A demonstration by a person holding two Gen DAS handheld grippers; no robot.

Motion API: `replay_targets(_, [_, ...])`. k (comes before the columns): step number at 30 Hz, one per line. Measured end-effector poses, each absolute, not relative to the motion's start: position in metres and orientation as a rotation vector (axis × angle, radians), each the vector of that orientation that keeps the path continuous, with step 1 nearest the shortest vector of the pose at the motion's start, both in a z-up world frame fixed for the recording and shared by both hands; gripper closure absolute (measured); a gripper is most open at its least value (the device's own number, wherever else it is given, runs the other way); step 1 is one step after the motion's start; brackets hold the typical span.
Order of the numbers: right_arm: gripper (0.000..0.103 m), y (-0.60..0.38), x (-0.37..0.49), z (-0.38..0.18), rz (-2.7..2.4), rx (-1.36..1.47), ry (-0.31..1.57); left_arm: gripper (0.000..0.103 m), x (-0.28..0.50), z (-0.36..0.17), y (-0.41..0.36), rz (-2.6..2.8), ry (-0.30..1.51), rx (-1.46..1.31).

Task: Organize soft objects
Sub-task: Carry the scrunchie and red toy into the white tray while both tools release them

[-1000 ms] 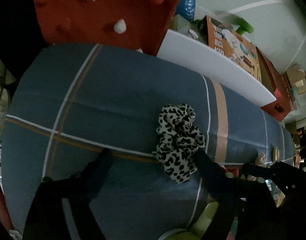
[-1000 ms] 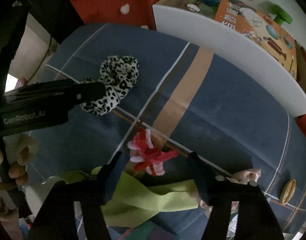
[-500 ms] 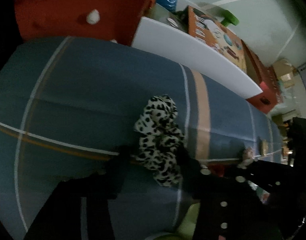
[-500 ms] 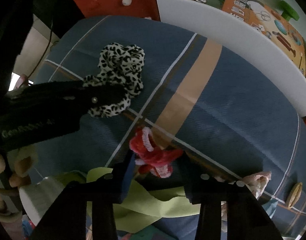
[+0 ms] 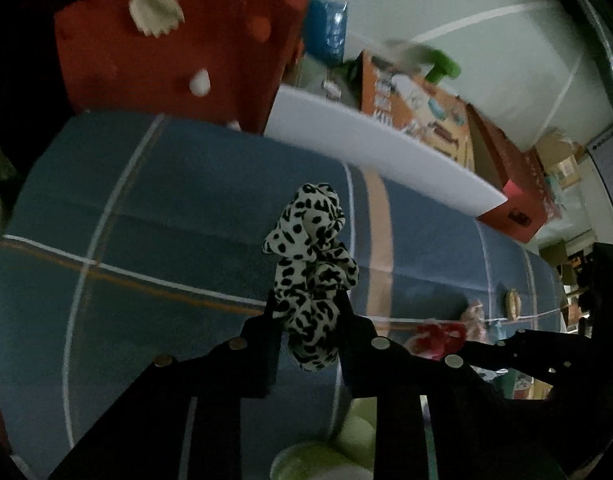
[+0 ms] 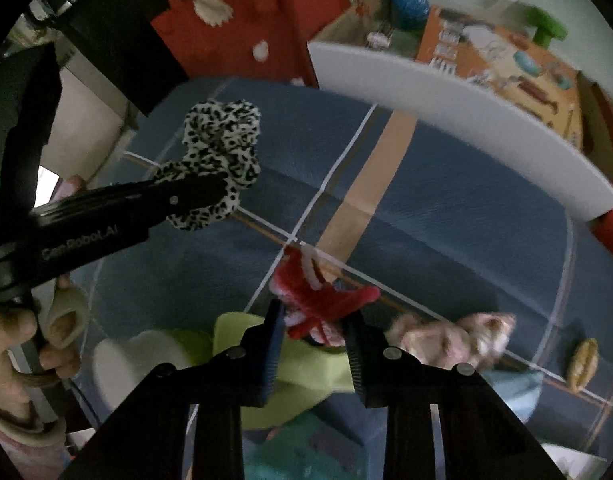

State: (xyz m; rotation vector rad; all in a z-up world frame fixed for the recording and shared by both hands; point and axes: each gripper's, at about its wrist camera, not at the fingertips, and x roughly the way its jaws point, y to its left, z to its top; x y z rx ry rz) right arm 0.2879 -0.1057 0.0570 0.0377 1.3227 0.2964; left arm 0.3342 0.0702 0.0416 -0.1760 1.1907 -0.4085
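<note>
Over plaid blue cloth [image 5: 166, 208], left tongs [image 5: 308, 320] closing on ruffled leopard scrunchie [image 5: 310, 264]; right tongs [image 6: 314, 322] pinch fuzzy red scrunchie [image 6: 322, 296].

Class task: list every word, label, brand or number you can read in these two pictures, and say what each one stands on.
"GenRobot.AI": on the black body of the left tool, seen from the right wrist.
Orange box: printed pictures and lettering, too blurred to read.
Blue bottle: label too blurred to read.
Nothing else is legible.

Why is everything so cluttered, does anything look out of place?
Nothing looks damaged or spilled. A lime-green cloth lies crumpled at the blue tablecloth's near edge, beside a pinkish soft toy.
</note>
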Motion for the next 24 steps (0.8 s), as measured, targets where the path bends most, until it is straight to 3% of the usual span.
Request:
replay_targets(12, [0.071, -0.133, 0.195, 0.147, 0.203, 0.051, 1.146, 0.077, 0.235, 0.126, 0.045, -0.379, 1.014, -0.147])
replay_targets(24, [0.071, -0.174, 0.104, 0.157, 0.057, 0.062, 1.007, 0.077, 0.143, 0.142, -0.001, -0.415, 0.938, -0.14])
